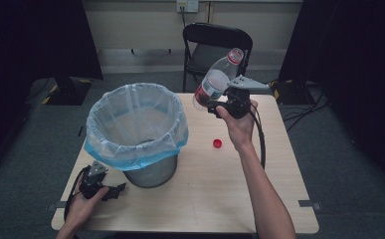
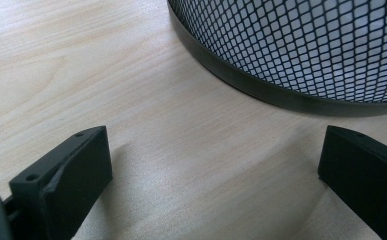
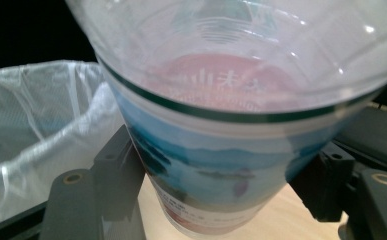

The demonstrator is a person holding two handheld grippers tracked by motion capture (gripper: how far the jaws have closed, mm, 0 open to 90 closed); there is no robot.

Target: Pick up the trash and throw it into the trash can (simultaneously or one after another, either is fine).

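While the right gripper (image 1: 219, 101) clamps a capped bottle (image 1: 217, 77) aloft beside the lined bin (image 1: 136, 130), apparently not yet binned, the left gripper (image 1: 111, 190) rests wide open and empty on the worktop (image 1: 220, 189).

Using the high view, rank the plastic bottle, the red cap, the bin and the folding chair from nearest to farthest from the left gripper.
From the left gripper, at the table's near left corner:
1. Bin: just beside it, to its right.
2. Red cap: lying on the table past the bin, toward the right.
3. Plastic bottle: held up in the right gripper, over the far edge.
4. Folding chair: behind the table.
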